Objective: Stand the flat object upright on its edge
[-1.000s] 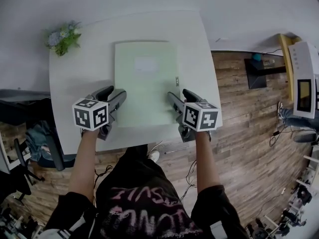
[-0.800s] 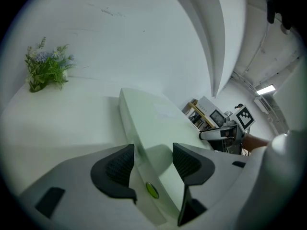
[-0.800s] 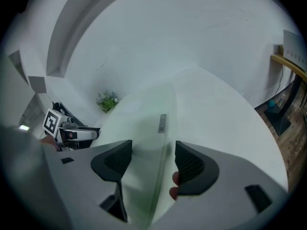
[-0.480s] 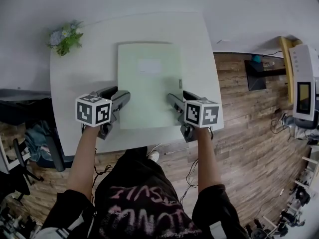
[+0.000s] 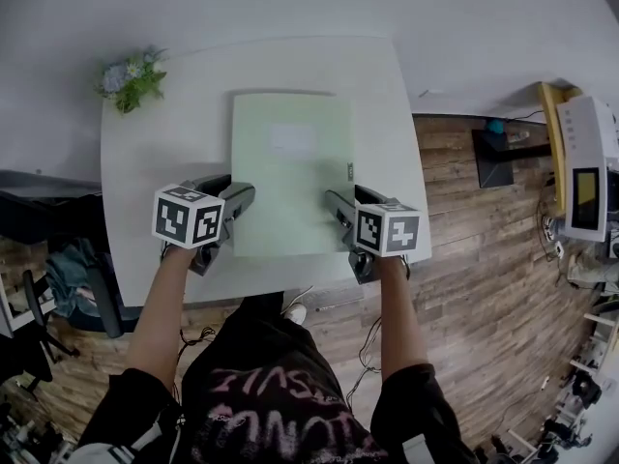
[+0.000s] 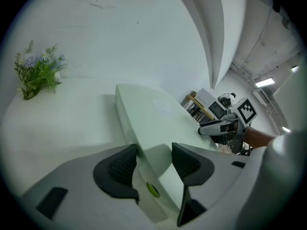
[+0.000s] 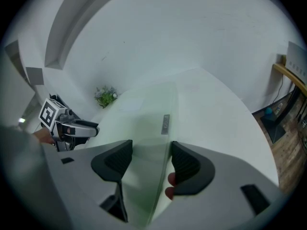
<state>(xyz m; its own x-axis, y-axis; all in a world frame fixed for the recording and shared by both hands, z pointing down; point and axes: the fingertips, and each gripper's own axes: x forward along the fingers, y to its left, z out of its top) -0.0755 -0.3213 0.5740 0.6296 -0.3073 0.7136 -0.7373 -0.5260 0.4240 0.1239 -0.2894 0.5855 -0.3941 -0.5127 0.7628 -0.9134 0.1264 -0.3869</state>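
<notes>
pale green folder (image 5: 290, 177) lies flat in the middle of the white surface (image 5: 155, 162).
left gripper (image 5: 237, 189): jaws apart around its left edge, not clamped. the folder is thin, with a white label (image 5: 290, 140). right gripper (image 5: 346, 197): jaws apart around the right edge.

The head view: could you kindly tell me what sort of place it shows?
Probably an office or lab workroom: a white table on a wood-plank floor, and a white machine with a screen to the right.
</notes>
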